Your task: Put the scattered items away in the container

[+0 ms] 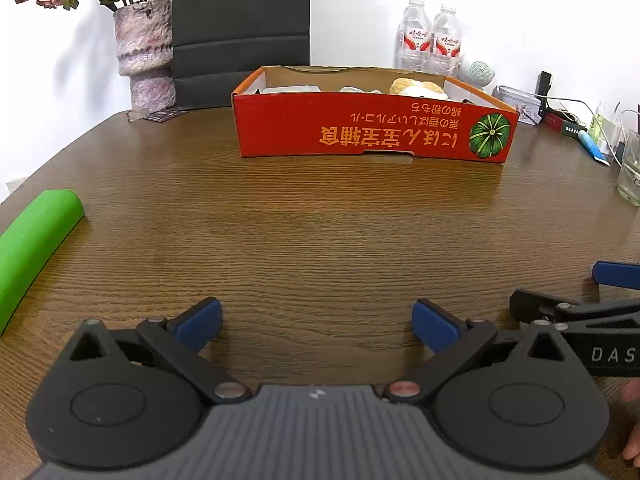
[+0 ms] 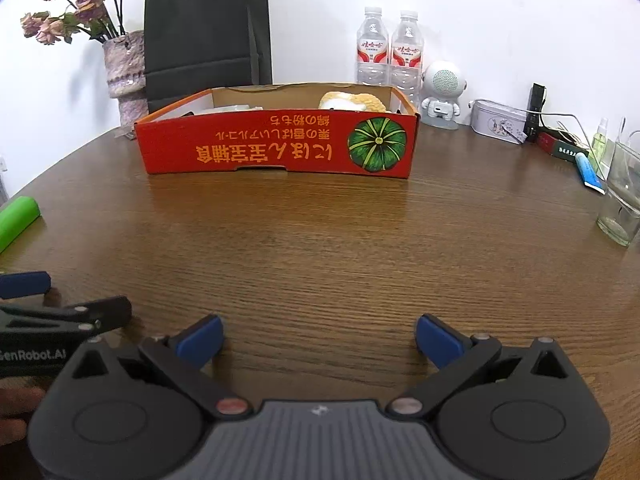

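A brown wood-grain table [image 1: 320, 220] fills the foreground, its far edge meeting a plain white wall [image 1: 500, 8]. Even light leaves a soft sheen on the tabletop. At the back left stands a mottled pink vase [image 2: 124, 76] of dried roses [image 2: 76, 4], with a black paper bag [image 2: 206, 32] just beside it against the wall. Two water bottles [image 2: 390, 54] stand further right, then a small white robot figure [image 2: 442, 94], a tin [image 2: 498, 122], and a clear glass [image 2: 620, 208] near the right edge.

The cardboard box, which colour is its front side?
Red, with orange writing and a green pumpkin picture; the box shows best in the right wrist view.
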Demonstrator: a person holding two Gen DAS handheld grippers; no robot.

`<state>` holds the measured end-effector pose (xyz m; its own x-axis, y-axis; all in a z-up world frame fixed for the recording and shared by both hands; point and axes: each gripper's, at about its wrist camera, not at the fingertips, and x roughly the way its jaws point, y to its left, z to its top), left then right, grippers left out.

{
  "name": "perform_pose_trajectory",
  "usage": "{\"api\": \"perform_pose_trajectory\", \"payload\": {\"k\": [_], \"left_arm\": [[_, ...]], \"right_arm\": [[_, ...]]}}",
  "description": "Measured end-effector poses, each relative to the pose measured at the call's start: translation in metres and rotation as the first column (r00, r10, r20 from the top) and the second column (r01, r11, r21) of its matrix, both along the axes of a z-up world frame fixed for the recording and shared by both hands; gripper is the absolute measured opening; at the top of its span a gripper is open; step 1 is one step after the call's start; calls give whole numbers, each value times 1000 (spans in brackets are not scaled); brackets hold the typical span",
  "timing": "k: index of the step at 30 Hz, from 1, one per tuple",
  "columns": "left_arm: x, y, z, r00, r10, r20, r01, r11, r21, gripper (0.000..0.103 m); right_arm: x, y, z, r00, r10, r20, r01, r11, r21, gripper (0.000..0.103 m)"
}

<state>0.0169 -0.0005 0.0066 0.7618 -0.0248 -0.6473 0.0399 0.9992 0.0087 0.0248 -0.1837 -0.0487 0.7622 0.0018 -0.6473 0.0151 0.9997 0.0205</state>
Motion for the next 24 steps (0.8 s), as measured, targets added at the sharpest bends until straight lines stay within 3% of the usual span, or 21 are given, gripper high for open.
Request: {"api": "perform_pose_trajectory", "payload": {"k": [24], "left_arm": [[-1,-1,0,1000,0,1,0,1000,0,103]], "right_arm": [[-3,2,0,1000,16,0,-16,1000,-1,103]]}}
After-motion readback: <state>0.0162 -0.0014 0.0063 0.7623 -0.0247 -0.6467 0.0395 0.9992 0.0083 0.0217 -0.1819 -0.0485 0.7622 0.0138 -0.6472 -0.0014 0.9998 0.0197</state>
